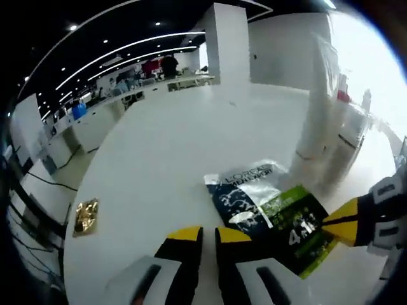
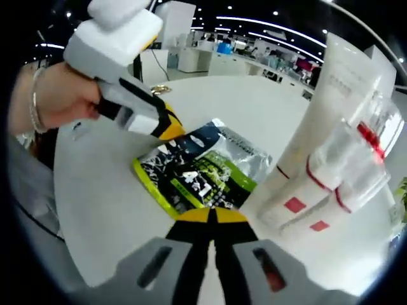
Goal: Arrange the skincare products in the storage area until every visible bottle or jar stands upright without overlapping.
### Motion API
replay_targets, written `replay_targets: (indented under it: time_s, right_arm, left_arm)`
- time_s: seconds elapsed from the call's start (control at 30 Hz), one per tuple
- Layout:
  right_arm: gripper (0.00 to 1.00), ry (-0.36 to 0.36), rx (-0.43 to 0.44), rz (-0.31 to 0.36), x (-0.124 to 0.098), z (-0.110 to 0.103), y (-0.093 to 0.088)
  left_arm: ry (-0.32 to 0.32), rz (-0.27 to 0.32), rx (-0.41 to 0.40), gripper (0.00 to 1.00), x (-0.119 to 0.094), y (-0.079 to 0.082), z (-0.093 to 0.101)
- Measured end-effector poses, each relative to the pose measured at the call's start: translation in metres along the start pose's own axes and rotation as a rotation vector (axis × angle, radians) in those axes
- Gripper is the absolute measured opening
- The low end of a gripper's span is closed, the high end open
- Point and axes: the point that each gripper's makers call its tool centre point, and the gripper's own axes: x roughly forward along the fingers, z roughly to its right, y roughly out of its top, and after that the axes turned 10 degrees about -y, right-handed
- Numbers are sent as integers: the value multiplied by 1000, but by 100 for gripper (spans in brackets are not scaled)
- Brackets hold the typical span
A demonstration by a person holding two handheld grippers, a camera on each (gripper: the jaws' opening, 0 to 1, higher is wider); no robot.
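Two flat sachets (image 2: 202,166) (overlapping), four upright tubes (image 2: 321,136)

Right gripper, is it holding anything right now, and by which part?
Nothing held. The right gripper is shut and empty, tips at the near edge of the green sachet. The left gripper is shut and empty too.

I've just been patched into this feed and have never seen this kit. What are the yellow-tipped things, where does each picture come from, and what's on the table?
There is no robot here. A person holds a pair of hand tongs in each hand, and a camera rides on each, looking along its yellow tips. In the left gripper view, the left tongs rise from the bottom, tips nearly together, gripping nothing. In the right gripper view, the right tongs look the same, closed at the edge of a flat packet; whether they pinch it is unclear. The packet lies on a white table, beside upright white tubes. A small gold sachet lies apart.
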Motion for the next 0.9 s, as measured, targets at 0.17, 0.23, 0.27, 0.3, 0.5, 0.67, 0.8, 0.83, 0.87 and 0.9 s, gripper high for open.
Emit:
replay_targets:
  time_s: [0.17, 0.23, 0.27, 0.3, 0.5, 0.67, 0.8, 0.83, 0.87, 0.9]
  right_arm:
    - [2, -3, 69, -8, 0, 1, -1]
    - [2, -4, 63, -9, 0, 0, -1]
    - [2, -4, 51, -10, 1, 0, 0]
    - [2, -4, 52, -11, 1, 0, 0]
    - [2, 4, 146, -19, 1, 1, -2]
    - [2, 14, 109, -37, 1, 0, 0]
    - [2, 12, 101, -38, 1, 0, 0]
    - [2, 11, 101, -40, 1, 0, 0]
    - [2, 10, 103, -45, 1, 0, 1]
    - [2, 11, 104, -57, 0, 0, 0]
  left_arm:
    - [-100, 230, -72, 10, -31, 59, 6]
    - [-164, 279, -79, 10, -49, 80, 12]
    - [-226, 258, -64, 10, -61, 85, 19]
    - [-275, 238, -66, 10, -67, 85, 24]
    - [-378, 346, -47, 10, -132, 95, 27]
    - [-216, 372, -65, 10, -180, 55, -19]
    - [-72, 293, -85, 7, -199, -3, -58]
    - [-59, 275, -96, 6, -201, -14, -63]
    - [-45, 253, -129, 5, -203, -31, -69]
    - [-21, 235, -150, 4, -205, -42, -74]
